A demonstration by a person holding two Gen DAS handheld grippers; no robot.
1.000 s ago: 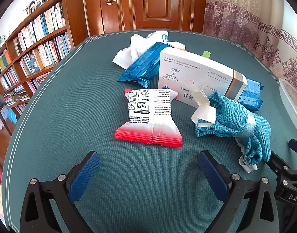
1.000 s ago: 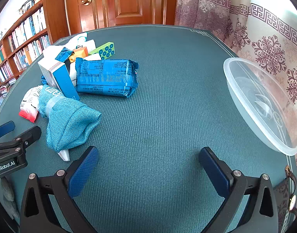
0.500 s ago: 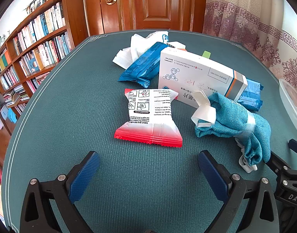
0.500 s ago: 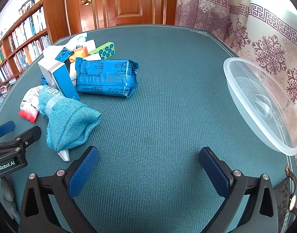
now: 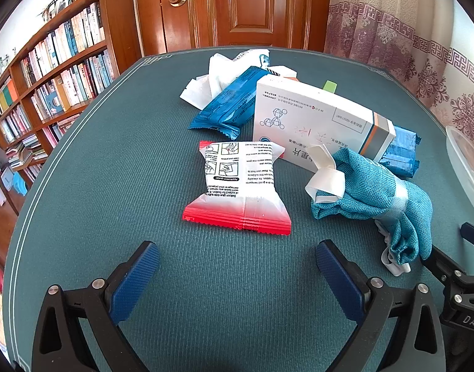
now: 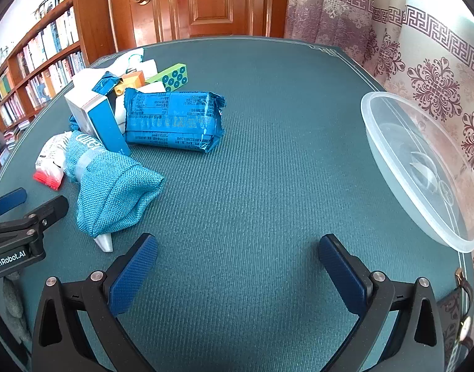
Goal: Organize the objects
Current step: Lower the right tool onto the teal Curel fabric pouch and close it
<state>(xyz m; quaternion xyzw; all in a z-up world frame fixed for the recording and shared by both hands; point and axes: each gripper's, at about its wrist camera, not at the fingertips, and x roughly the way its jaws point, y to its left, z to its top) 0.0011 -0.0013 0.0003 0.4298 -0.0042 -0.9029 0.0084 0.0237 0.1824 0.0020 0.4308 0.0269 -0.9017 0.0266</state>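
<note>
Nothing has shifted over the last second, so sorting has not begun. Left of the white box [image 5: 317,124], the red-edged packet [image 5: 241,183] lies before the left gripper [image 5: 237,266], jaws apart, empty. Right of it, bare table [image 6: 268,170] reaches the clear bowl [image 6: 401,167]; the right gripper [image 6: 237,263] gapes empty.

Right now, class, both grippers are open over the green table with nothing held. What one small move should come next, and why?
Probably ease the left gripper forward to straddle the red-and-white packet. It lies flat, directly ahead between the open fingers, apart from the pile. The right gripper faces only bare table, with the clear bowl empty to its right.
</note>
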